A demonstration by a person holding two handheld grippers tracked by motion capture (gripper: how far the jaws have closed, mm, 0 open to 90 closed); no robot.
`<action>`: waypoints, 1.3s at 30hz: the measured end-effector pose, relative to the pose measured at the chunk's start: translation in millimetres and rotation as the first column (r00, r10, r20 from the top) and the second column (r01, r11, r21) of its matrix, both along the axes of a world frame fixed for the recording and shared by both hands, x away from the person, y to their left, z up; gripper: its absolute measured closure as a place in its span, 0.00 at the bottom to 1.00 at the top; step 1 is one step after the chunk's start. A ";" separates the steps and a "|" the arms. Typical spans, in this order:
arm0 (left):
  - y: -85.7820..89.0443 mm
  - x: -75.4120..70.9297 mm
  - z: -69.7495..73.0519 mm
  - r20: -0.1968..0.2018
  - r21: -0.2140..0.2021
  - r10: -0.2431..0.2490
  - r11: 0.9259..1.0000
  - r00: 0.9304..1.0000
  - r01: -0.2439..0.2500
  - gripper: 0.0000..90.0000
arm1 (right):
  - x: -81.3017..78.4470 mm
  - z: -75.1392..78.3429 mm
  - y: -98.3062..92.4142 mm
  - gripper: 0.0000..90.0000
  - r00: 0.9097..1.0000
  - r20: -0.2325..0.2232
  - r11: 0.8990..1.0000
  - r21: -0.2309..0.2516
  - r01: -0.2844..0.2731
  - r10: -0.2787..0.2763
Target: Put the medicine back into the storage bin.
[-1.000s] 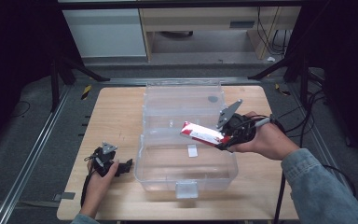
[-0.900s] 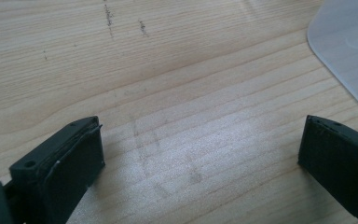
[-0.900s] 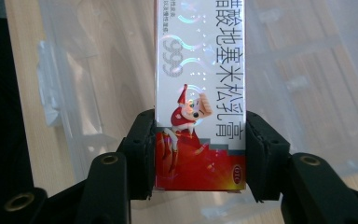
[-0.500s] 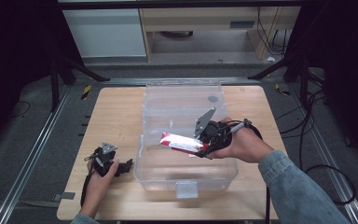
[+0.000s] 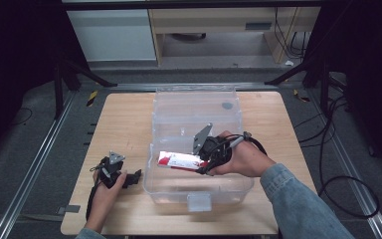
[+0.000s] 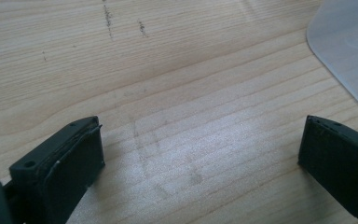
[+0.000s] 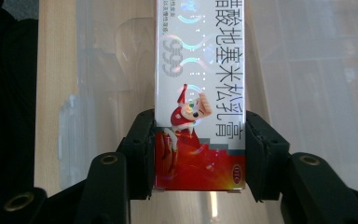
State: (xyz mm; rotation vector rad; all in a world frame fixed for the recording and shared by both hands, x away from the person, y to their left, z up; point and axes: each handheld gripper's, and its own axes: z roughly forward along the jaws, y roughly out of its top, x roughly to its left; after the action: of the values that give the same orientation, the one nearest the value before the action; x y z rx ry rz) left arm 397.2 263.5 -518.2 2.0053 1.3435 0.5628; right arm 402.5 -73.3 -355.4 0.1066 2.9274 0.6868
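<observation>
The right gripper (image 7: 199, 154) has its two black jaws clamped on the red end of a white and red carton (image 7: 199, 93), one pad flat against each long side. The carton extends straight out from the jaws, its printed face toward the camera, with a cartoon figure just above the red band.

In the high view the right gripper (image 5: 202, 164) is held in the person's right hand (image 5: 241, 159), and the carton (image 5: 179, 160) lies roughly level, pointing toward the left of the table. It sits over the open interior of a clear plastic box (image 5: 199, 186), near the box's left wall; whether it touches the floor of the box cannot be told. The box lid (image 5: 195, 107) stands open at the far side.

The left gripper (image 6: 200, 154) has its jaws wide apart with nothing between them, bare wood below. A corner of the clear box (image 6: 349, 42) shows at upper right. In the high view the left gripper (image 5: 137, 175) rests on the wooden table (image 5: 124, 119) just left of the box, held by the left hand (image 5: 107, 186).
</observation>
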 end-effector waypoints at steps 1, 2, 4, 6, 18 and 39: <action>0.0 0.1 0.0 0.000 0.000 0.000 1.000 1.000 0.000 0.00 | -0.1 -1.9 2.3 0.57 1.000 -0.008 1.000 -0.002 -0.001 0.001; 0.0 0.1 0.0 0.000 0.000 -0.001 1.000 1.000 0.001 0.00 | -0.1 -4.4 4.8 0.57 1.000 -0.014 1.000 -0.005 -0.006 0.006; 0.0 0.2 0.0 0.001 0.000 -0.001 1.000 1.000 0.001 0.00 | 0.3 -9.7 10.1 0.57 1.000 -0.017 1.000 -0.016 -0.020 0.020; 0.0 0.2 0.0 0.001 0.000 -0.001 1.000 1.000 0.001 0.00 | 0.3 -15.2 15.7 0.57 0.999 -0.024 0.999 -0.029 -0.033 0.033; 0.0 0.2 -0.1 0.001 0.000 -0.001 1.000 1.000 0.001 0.00 | 3.2 -34.6 36.5 0.57 0.997 -0.049 0.994 -0.085 -0.071 0.066; 0.1 0.6 -0.1 0.001 0.000 -0.005 1.000 1.000 0.005 0.00 | 7.7 -56.9 49.9 0.57 0.992 -0.092 0.989 -0.111 -0.097 0.087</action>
State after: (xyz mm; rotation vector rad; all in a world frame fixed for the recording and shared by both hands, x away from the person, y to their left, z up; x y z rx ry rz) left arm 397.8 263.6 -518.3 2.0074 1.3374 0.5616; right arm 410.2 -23.4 -412.3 -0.0106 3.0639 0.5365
